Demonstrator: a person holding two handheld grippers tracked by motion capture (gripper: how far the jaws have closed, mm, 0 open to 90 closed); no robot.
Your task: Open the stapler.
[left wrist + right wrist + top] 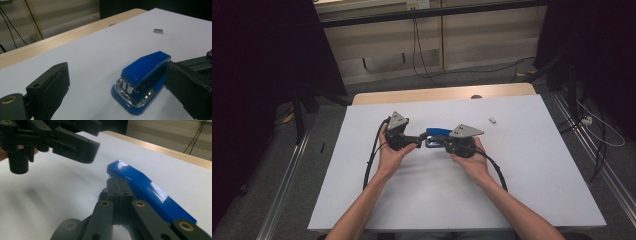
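A blue stapler (435, 136) lies flat on the white tabletop (532, 170), near the middle, between the two hands. The left hand-held gripper (421, 140) is just beside the stapler's front end. Its jaws are spread wide apart, and in the left gripper view the stapler (142, 82) sits between them; the jaw on the right looks very close to the stapler's back part, but it is hard to tell if it touches. The right hand-held gripper (438, 139) comes from the other side. Its jaws are pressed together, flat against each other, with nothing between them. In the right gripper view they rest close along the side of the stapler (147, 192), and they hide its lower part. The far end of the stapler is cut off at the picture's edge there. A small grey piece (492, 120) lies well apart from the stapler, farther back on the tabletop. It is too small to make out.
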